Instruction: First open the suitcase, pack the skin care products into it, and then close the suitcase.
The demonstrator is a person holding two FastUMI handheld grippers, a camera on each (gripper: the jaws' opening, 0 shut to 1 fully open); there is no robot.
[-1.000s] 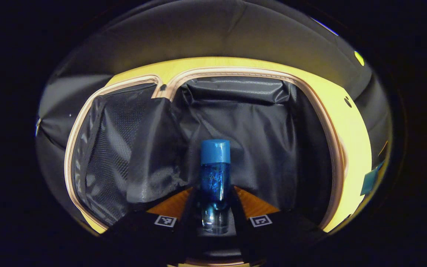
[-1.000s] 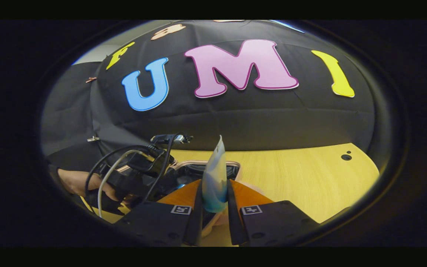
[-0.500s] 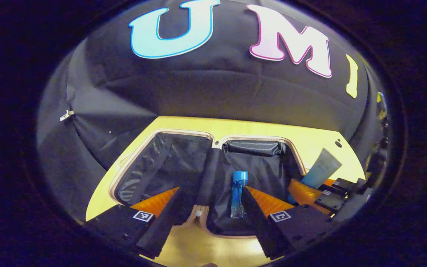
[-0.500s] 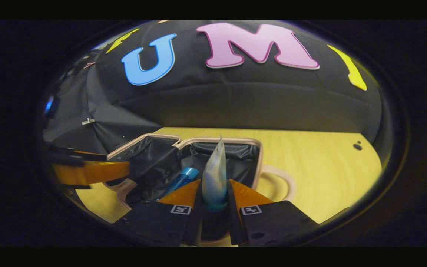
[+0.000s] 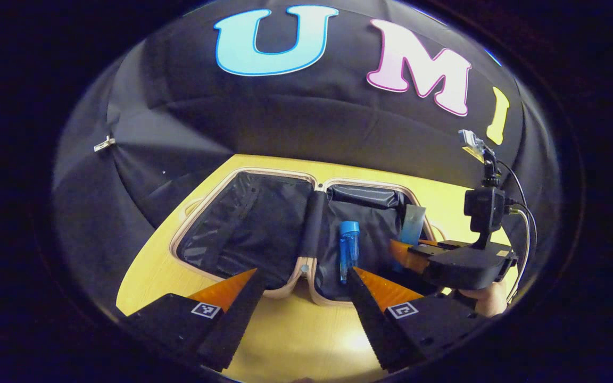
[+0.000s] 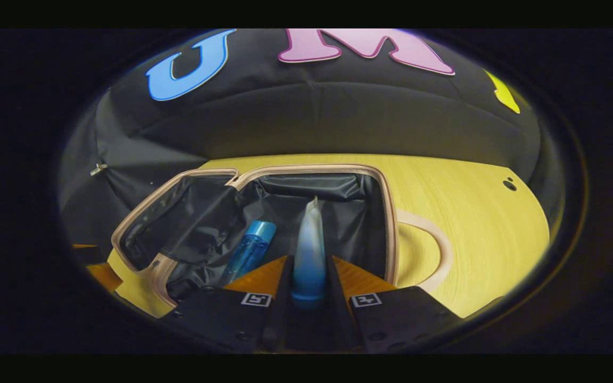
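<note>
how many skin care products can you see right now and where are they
2. A blue bottle lies in the open suitcase's right half. A tube is clamped in the right gripper above that half. Others may be hidden.

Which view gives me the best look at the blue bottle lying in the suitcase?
The left gripper view: the blue bottle shows whole, cap to base, lying in the open suitcase. In the right gripper view the bottle is larger, but its base is cut off by the right gripper holding the tube.
</note>
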